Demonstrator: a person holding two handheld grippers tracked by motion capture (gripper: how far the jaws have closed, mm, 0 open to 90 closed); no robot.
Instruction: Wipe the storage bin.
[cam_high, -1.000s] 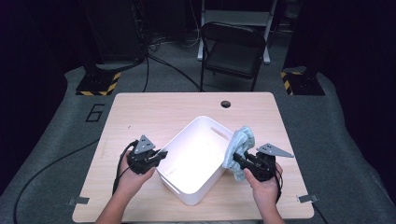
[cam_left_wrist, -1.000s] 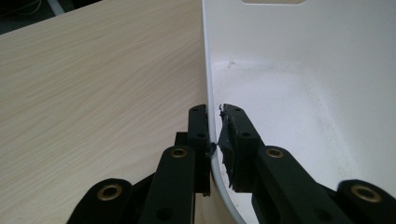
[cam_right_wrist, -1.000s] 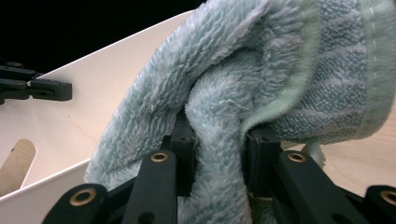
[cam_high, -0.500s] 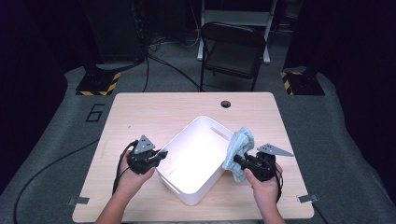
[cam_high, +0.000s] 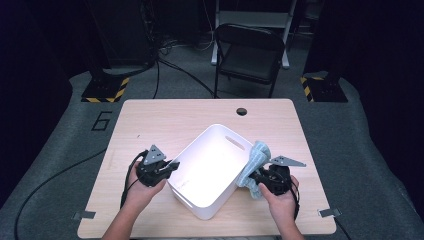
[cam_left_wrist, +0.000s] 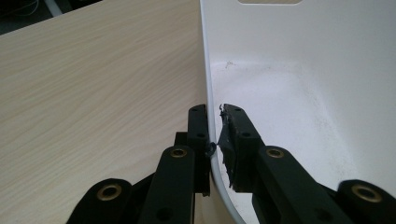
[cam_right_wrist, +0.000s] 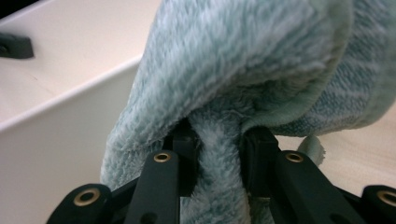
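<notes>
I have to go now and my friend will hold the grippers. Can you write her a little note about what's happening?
Left gripper: jaws shut on the bin wall, one jaw inside, one outside.
Right gripper: jaws shut on the cloth, held at the bin's right rim.
The bin sits on the table, turned at an angle.
Done: bin steadied, cloth picked up.
Left: probably wipe the inside of the bin; the cloth isn't inside it yet.
</notes>
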